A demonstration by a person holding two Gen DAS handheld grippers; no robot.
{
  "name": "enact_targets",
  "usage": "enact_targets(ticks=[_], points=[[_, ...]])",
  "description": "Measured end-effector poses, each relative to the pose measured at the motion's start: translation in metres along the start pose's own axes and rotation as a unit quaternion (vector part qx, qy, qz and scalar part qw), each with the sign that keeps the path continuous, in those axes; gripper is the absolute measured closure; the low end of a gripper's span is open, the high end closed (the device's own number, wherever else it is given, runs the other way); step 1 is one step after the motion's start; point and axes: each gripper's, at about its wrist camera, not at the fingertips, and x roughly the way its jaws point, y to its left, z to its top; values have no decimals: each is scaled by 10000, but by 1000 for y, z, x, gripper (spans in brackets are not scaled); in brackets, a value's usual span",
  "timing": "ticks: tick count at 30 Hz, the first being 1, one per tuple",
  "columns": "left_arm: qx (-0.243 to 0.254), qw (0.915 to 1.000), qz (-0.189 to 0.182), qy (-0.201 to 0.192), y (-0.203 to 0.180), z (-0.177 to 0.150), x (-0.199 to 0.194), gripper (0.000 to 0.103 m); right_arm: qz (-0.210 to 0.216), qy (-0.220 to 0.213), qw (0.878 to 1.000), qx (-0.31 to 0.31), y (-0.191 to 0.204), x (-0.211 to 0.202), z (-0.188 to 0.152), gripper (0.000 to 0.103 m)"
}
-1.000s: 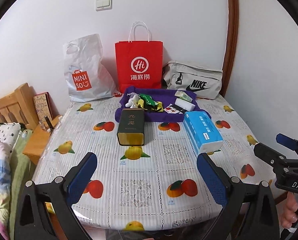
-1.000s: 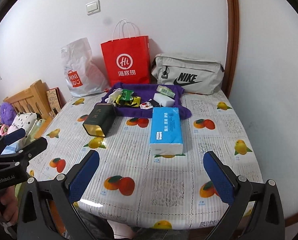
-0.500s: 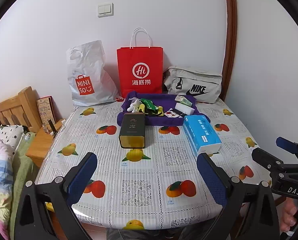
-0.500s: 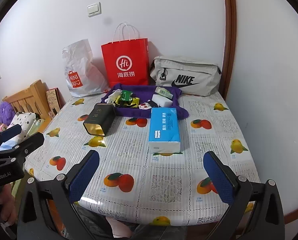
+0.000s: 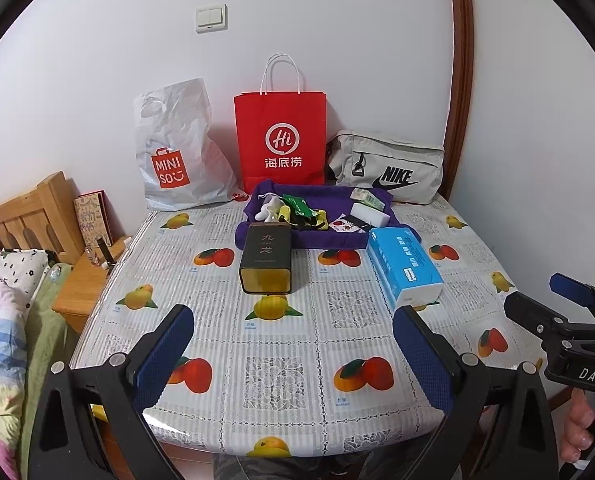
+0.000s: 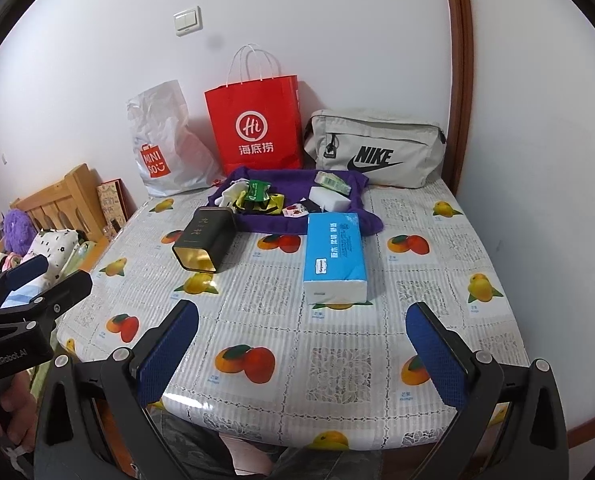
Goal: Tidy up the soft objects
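A blue tissue pack (image 5: 403,266) (image 6: 334,258) lies on the fruit-print table, right of a dark tea tin (image 5: 265,258) (image 6: 205,238) lying on its side. Behind them a purple cloth (image 5: 337,236) (image 6: 349,220) holds small packets and a white block (image 6: 329,199). At the back stand a white MINISO bag (image 5: 177,148), a red paper bag (image 5: 281,136) (image 6: 255,124) and a grey Nike bag (image 5: 389,168) (image 6: 377,148). My left gripper (image 5: 293,354) is open and empty over the table's near edge. My right gripper (image 6: 301,356) is open and empty, also at the near edge.
The table (image 5: 289,380) stands in a wall corner, with a wooden door frame (image 5: 459,80) at the right. A wooden headboard (image 5: 29,216), a bedside stand (image 5: 83,280) and bedding (image 5: 1,320) lie to the left.
Both grippers have drawn back and risen slightly, so the table objects look smaller and farther. Both stay open. Nothing on the table has moved.
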Motion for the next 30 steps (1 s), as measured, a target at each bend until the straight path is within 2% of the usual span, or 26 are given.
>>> enact_targets(ticks=[30], points=[[20,10000,-10,12,-1,-2,-1,2,29,15,10000,20,-1,-2,-3,1]])
